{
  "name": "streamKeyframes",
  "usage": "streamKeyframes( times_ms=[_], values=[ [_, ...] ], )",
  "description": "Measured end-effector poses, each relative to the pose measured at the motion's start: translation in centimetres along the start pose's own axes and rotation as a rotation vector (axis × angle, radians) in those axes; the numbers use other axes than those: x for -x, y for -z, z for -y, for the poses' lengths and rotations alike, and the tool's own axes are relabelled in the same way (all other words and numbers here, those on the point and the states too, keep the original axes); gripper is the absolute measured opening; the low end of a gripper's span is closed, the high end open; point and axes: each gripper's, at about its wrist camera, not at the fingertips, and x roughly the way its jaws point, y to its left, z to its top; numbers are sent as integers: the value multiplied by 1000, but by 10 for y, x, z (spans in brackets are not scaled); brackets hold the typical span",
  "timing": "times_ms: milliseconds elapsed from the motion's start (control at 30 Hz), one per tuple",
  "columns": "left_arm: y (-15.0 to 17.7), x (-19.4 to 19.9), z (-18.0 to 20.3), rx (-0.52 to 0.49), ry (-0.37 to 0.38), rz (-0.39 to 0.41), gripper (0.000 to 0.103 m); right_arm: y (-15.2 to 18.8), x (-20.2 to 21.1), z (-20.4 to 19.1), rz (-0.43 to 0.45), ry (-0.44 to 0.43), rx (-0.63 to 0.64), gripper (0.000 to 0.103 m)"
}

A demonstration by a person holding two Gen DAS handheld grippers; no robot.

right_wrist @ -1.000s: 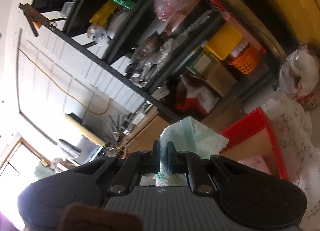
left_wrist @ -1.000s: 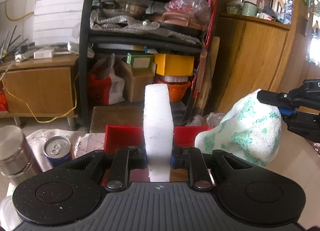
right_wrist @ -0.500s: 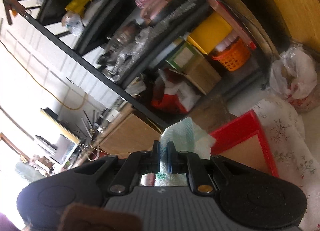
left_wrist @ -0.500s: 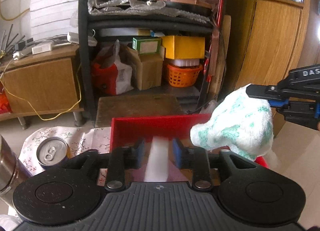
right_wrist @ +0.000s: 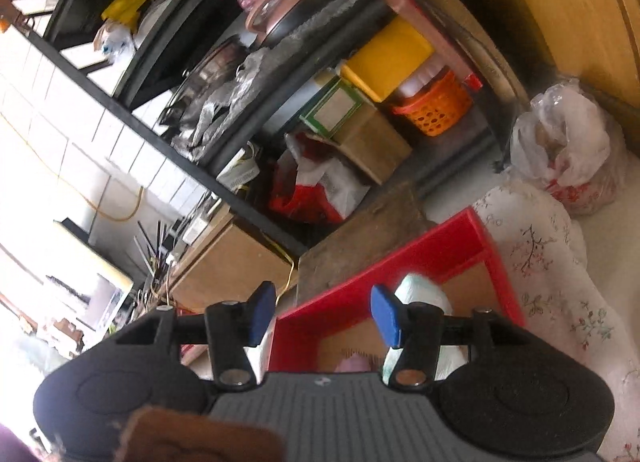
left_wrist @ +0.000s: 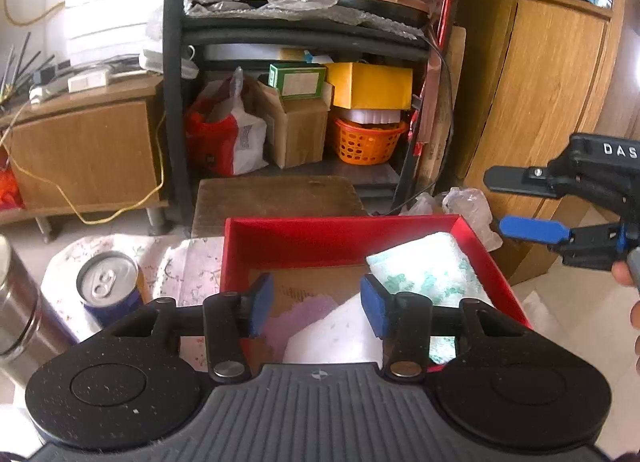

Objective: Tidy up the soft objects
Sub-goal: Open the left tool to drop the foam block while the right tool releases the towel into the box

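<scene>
Both soft pieces down in the red box, fingers let go.

Inside the red box (left_wrist: 340, 232): white sponge (left_wrist: 340, 338) near the front, green-patterned towel (left_wrist: 428, 274) toward the right wall, a pale purple piece (left_wrist: 296, 322) beside the sponge. Left gripper (left_wrist: 316, 302) and right gripper (left_wrist: 528, 198) just opened, fingers apart and pressing on nothing (sponge lying below the left pair, not squeezed). Probably little left of the task; no other loose soft thing visible on the table (left_wrist: 188, 270), only a can (left_wrist: 108, 282) and a steel flask (left_wrist: 16, 310). Left wrist view: whole box floor and the right gripper from the side. Right wrist view, tilted: only the towel (right_wrist: 420, 290) edge, box rim (right_wrist: 400, 262), sponge hidden, plus a plastic bag (right_wrist: 568, 150) on the floor.
</scene>
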Motion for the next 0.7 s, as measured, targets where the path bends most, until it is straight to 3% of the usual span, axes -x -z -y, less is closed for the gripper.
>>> streamKeyframes(
  times_ms=[400,700],
  values=[
    [23,31,-13,20,-6,-34,54,40,21,-15,-88,-27,29,31],
    [38,41,-17,15,-6,-62,54,63,21,-11,-160,7,45,31]
  ],
)
